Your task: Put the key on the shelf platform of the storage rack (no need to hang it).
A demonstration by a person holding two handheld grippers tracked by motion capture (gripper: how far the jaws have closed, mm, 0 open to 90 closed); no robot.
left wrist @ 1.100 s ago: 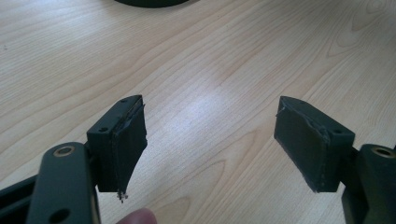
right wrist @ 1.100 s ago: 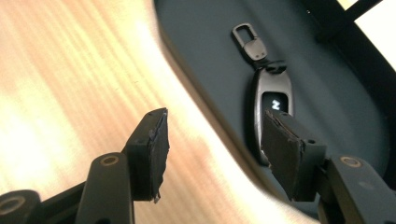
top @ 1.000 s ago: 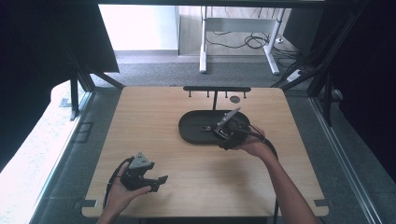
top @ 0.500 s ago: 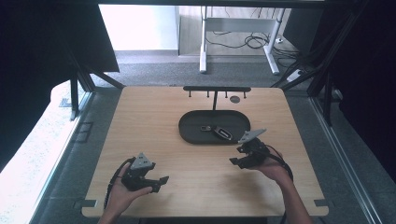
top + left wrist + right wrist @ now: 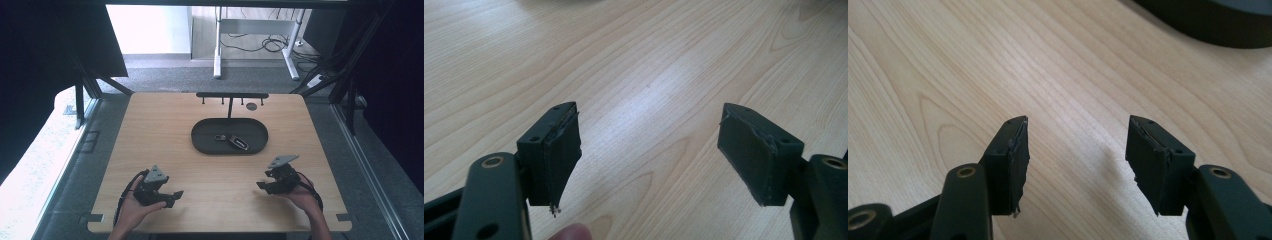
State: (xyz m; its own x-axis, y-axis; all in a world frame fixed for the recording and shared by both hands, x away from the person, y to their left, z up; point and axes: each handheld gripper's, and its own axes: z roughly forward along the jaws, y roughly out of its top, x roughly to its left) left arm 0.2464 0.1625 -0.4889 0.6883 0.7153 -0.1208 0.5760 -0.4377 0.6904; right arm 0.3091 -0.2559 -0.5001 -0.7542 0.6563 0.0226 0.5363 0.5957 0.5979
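In the high view, a black oval tray [image 5: 202, 142] is seen at the middle of the wooden table [image 5: 160, 125], and a key fob [image 5: 238, 143] with a small attached key is seen lying inside it, right of its centre. A black rack with hooks [image 5: 231, 95] is placed just behind the tray. The left gripper [image 5: 176, 197] is held near the front left edge, the right gripper [image 5: 261, 186] near the front right, both well apart from the tray. In the left gripper view, the jaws are spread wide over bare wood, nothing between them. In the right gripper view, the jaws are parted more narrowly, empty, with the tray's wall [image 5: 1198, 20] seen at the upper right.
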